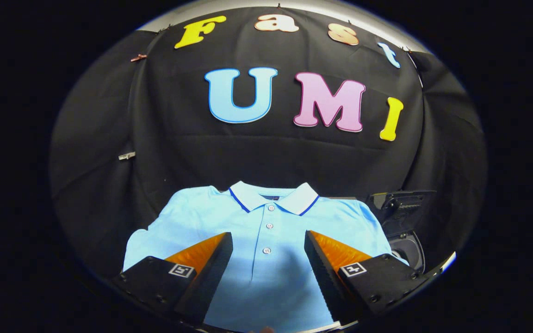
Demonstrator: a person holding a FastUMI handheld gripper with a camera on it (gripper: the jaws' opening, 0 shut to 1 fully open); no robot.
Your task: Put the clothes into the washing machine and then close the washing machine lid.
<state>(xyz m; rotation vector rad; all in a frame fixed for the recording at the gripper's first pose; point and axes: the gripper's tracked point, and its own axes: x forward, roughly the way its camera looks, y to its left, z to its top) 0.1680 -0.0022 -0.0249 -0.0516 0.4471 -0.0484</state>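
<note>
**Claw held open above the polo shirt**

Claw (269, 240) spread wide, its two fingers well apart, nothing between them but the cloth lying below. Fingers gripping nothing; whether they touch the fabric cannot be told from here. Each finger carries a small square marker on its upper face.

Between the fingers and running just ahead of them: the button placket of a light blue polo shirt (266, 259). Three white buttons show in a line up the middle, the lowest about level with the fingertips, the top one just under the collar.

Shirt lies flat, front side up, collar (273, 196) pointing away from the claw. Collar is white with a thin dark blue stripe along its edge, folded open to either side. Both short sleeves spread outward; the left sleeve lies beyond the left finger, the right shoulder runs off behind the right finger. Cloth looks smooth, with few creases.

Beyond the right finger, just beside the shirt's right shoulder: a dark machine (403, 217), its lid standing raised, with a round opening (407, 252) showing below it. Likely the washing machine; details are too dark to make out.

Behind everything, black cloth hangs as the booth's wall (109, 138), draped in soft folds.
</note>
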